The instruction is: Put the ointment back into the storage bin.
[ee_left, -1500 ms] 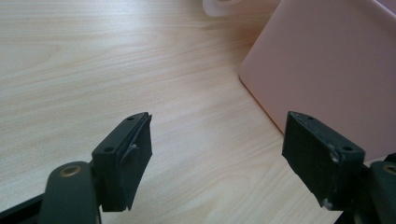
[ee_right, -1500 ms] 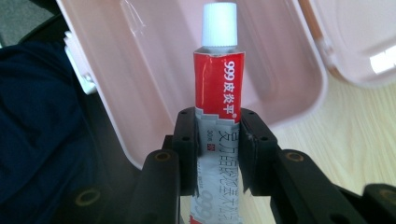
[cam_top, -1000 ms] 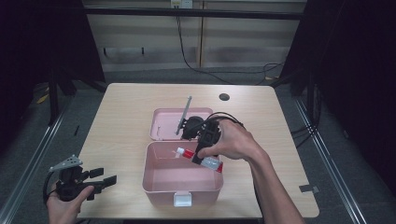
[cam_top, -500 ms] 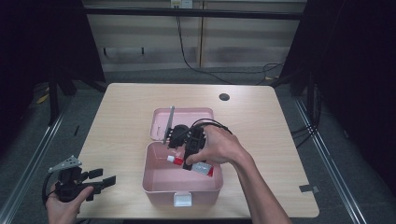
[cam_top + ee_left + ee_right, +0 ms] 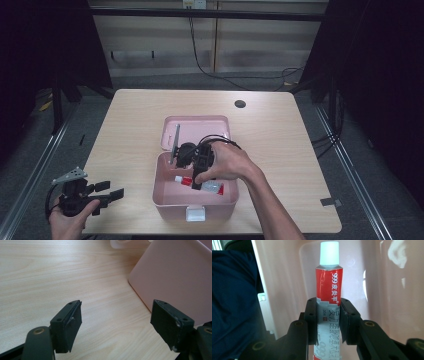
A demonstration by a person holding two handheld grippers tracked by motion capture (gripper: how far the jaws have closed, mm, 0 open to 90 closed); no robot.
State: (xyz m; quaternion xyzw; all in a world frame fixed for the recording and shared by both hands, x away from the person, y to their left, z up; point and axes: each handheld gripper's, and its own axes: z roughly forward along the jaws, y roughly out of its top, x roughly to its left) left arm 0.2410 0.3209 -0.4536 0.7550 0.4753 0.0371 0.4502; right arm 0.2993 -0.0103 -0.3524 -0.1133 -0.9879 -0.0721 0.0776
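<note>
A pink plastic box stands open on the wooden table, its lid lying back behind it. My right gripper reaches down into the box, shut on a red, white and silver ointment tube with a white cap. In the right gripper view the tube stands between the two black pads, cap pointing away toward the box's pink wall. My left gripper rests low at the table's near left corner, jaws open and empty. In the left gripper view its jaws frame bare table beside the box's side.
A dark round cable hole sits at the table's far right. The table's front edge runs just below my left hand. A white latch is on the box's front. A small grey tag lies at the right near corner.
My right gripper has moved left and down with the tube, from above the box's right side into the box. The left gripper has stayed in place.
</note>
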